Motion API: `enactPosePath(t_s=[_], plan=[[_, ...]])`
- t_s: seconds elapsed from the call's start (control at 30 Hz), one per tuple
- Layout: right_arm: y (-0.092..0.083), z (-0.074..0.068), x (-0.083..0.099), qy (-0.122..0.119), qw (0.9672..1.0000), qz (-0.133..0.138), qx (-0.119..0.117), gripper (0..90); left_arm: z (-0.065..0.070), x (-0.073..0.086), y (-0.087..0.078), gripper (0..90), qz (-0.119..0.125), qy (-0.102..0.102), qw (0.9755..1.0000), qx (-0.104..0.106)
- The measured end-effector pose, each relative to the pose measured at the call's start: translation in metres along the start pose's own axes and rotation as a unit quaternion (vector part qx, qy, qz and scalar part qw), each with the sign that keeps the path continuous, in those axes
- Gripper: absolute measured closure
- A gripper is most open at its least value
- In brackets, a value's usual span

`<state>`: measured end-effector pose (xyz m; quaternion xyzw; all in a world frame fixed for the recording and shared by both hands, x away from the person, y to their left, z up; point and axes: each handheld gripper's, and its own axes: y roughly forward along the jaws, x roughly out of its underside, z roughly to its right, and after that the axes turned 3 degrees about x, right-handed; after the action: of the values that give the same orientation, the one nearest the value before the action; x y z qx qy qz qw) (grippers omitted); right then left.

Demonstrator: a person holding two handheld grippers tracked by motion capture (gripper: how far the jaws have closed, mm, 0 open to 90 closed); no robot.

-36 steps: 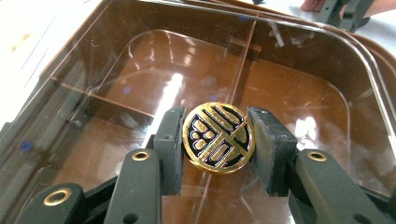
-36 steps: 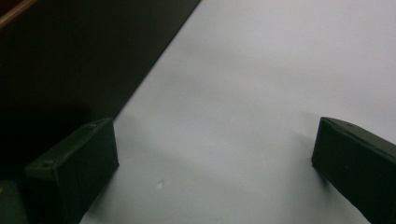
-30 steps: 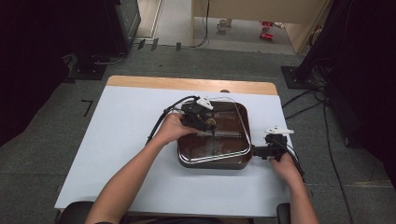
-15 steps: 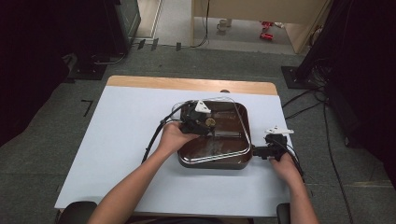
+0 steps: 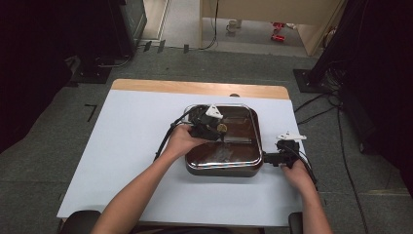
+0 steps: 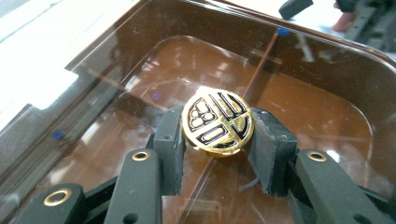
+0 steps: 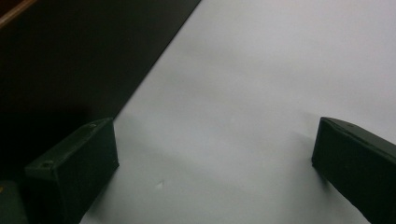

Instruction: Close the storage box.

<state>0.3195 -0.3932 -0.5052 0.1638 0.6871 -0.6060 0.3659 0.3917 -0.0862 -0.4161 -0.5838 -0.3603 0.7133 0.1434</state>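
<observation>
Here, the left hand-held gripper (image 6: 217,140) clamps the gold knob (image 6: 217,120) of a glass lid (image 5: 234,134) on the pan (image 5: 221,168); the right hand-held gripper (image 7: 215,154) rests wide open on the tabletop (image 5: 131,141).

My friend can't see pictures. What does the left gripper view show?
The left gripper has its two black jaws shut on a round gold knob atop a brown glass lid. White table lies beyond.

The left gripper (image 6: 217,140) clamps its two black pads (image 6: 170,140) on either side of a round gold knob (image 6: 217,121) with a black pattern. The knob sits on a brown-tinted glass lid (image 6: 299,100), and a white table (image 6: 42,51) shows past the lid's edge.
</observation>
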Motion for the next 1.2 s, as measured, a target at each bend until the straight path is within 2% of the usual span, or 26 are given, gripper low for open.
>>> enactPosePath(t_s=[0.1,0.27,0.4,0.67,0.83,0.9,1.0,1.2], plan=[[0.0,-0.0001,0.0,0.0,1.0,0.0,-0.001,0.0,-0.0005,-0.0011,0.0047,59.4,-0.005,0.003,0.9999,0.012],[-0.0001,-0.0001,0.0,0.0,1.0,0.0,0.0,0.0,0.0011,-0.0018,0.0085,59.4,0.003,0.006,0.9996,0.027],[-0.0001,-0.0001,0.0,0.0,1.0,0.0,0.0,0.0,-0.0014,0.0011,0.0077,59.4,-0.005,0.01,0.9989,0.045],[-0.0001,-0.0002,0.0,0.001,1.0,0.0,0.0,0.0,-0.0011,0.0013,0.0086,59.1,-0.003,0.029,0.9989,0.038],[-0.0001,-0.0001,0.0,0.001,1.0,0.0,0.0,0.0,0.0058,-0.0009,0.0064,59.2,-0.013,0.048,0.9986,0.021],[-0.0001,-0.0001,0.0,0.001,1.0,0.0,0.0,0.0,0.0055,-0.0015,0.0075,59.2,-0.014,0.047,0.9987,0.014],[0.0,-0.0001,0.0,0.0,1.0,0.0,0.0,0.0,0.0018,-0.0001,0.0085,59.1,-0.007,0.043,0.9987,0.026],[-0.0001,-0.0002,0.0,0.001,1.0,0.0,0.0,0.0,0.0014,0.0009,0.0084,58.8,-0.004,0.045,0.9986,0.027]])
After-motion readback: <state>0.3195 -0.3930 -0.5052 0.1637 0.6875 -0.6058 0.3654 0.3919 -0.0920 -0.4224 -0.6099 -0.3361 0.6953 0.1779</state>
